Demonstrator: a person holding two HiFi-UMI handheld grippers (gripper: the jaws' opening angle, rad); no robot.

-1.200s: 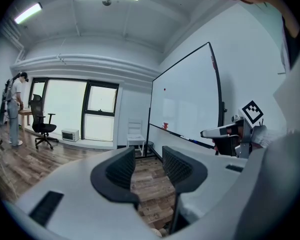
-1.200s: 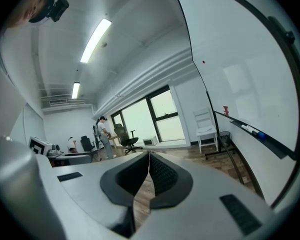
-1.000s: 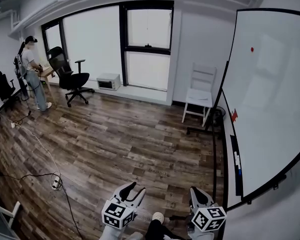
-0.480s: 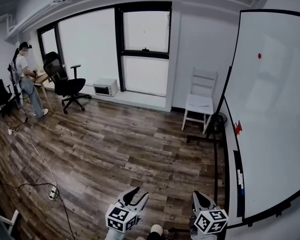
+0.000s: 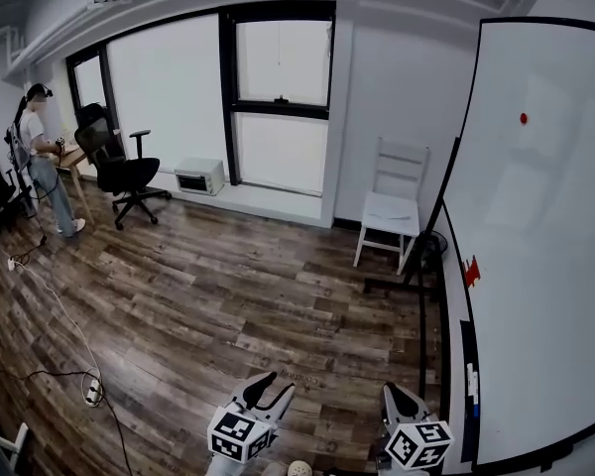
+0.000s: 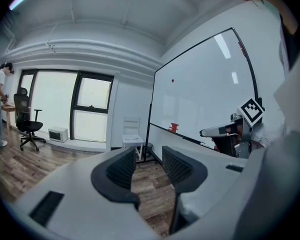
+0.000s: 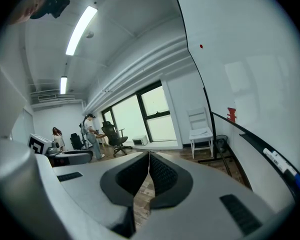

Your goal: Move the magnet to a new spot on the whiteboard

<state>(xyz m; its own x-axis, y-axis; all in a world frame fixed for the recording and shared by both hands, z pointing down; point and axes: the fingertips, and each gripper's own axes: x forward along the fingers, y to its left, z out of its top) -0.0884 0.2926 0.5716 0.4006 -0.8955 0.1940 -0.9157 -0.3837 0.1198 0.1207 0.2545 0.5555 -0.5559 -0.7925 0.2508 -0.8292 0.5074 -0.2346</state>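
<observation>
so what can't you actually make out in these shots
- The magnet: only a red dot on the whiteboard in every view; its shape is too small to tell.
- The red object at the board's lower edge: too small to identify, head view.
- The whiteboard: its right side is cut off by the head view's edge.
- The desk: mostly hidden by the person and the office chair, head view.

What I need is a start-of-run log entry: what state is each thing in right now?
Left gripper: open, empty.
Right gripper: shut, empty.
Whiteboard: upright.
Magnet: stuck high on the board, untouched.
White chair: upright, unoccupied.
</observation>
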